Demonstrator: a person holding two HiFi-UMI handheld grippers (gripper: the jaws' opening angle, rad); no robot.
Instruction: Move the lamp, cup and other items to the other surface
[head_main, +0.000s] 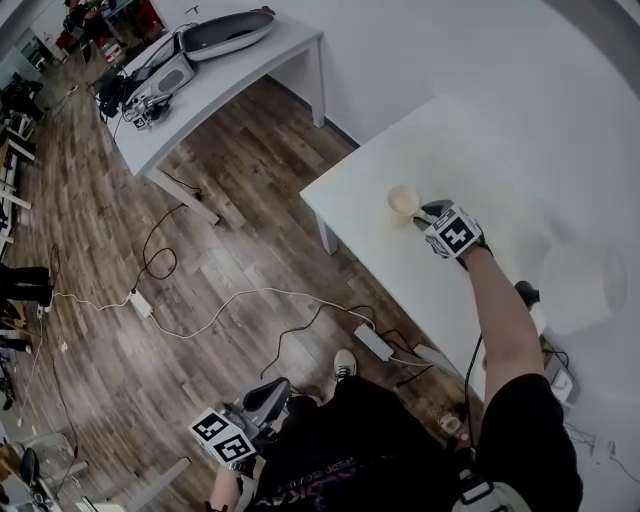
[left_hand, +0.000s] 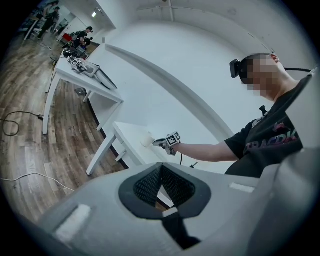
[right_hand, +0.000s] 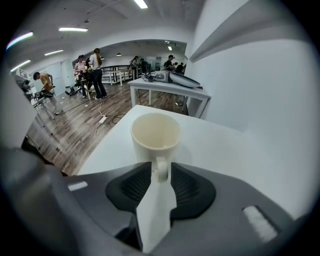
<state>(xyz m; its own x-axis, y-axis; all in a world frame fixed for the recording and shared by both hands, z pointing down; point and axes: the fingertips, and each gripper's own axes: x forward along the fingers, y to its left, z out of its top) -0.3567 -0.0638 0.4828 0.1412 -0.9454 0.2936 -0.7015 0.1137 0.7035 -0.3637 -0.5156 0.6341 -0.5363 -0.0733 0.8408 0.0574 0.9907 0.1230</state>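
Reaches out over the white table (head_main: 480, 130) with the right gripper (head_main: 427, 211), bare forearm (head_main: 500, 310) stretched forward from a black T-shirt (head_main: 400, 450). Tilts that gripper steeply down at a cream mug (head_main: 403, 202), upright, empty, standing on the table not far from its near corner, handle (right_hand: 160, 172) turned toward the jaws. Straddles the handle: in the right gripper view, jaws parted, the handle's loop between the two ribbed pads (right_hand: 134, 185), a sliver of space on either side, no squeeze on it, mug bottom flat on the tabletop.

Farther right on the same table, a lamp (head_main: 582, 285) with a pale round shade, well apart from the mug and untouched.

Carries the left gripper (head_main: 275, 393) low beside the hip, above the wood floor (head_main: 230, 250), well clear of the table. In the left gripper view, jaws closed, pads meeting at the tips, nothing caught between them, nose aimed toward the table and the outstretched arm.

Across the floor, a second white table (head_main: 230, 85) bearing a dark oval case (head_main: 228, 32) and a heap of equipment (head_main: 155, 90). Over the planks, cables (head_main: 160, 255) in loose loops, and a power strip (head_main: 375, 342) beside the near table's legs. In the far background of the right gripper view, several people (right_hand: 95, 70) standing around other desks, too small for detail.
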